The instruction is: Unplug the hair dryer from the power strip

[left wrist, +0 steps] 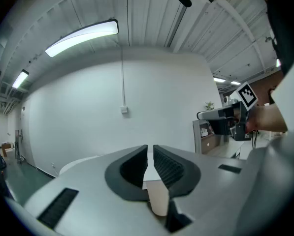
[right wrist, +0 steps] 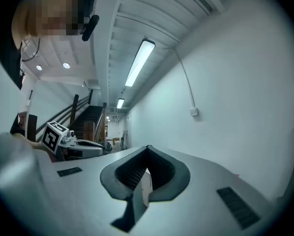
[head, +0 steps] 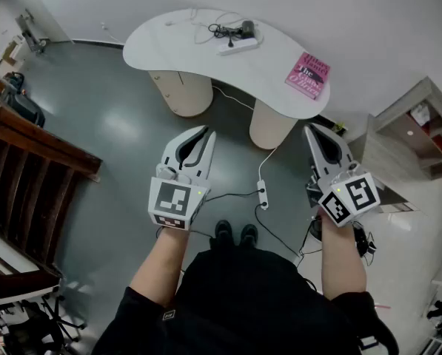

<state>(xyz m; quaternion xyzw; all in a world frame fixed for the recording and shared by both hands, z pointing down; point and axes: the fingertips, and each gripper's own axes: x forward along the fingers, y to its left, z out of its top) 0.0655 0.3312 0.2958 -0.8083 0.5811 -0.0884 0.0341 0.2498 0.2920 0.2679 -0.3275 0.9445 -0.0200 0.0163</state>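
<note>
A black hair dryer (head: 243,28) lies with its coiled cord on a white kidney-shaped table (head: 169,46) at the far side of the room. A white power strip (head: 240,45) sits just in front of it. Whether the plug is in the strip is too small to tell. My left gripper (head: 203,132) (left wrist: 150,149) and right gripper (head: 312,129) (right wrist: 147,149) are held level in front of my body, well short of the table. Both point toward the white wall. The left jaws stand almost together with a thin slit, the right jaws meet at the tips, and both are empty.
A pink book (head: 308,75) lies on the table's right end. A second power strip (head: 263,194) and its cables lie on the grey floor near my feet. A wooden staircase (head: 28,146) stands at the left, and a shelf unit (head: 417,128) at the right.
</note>
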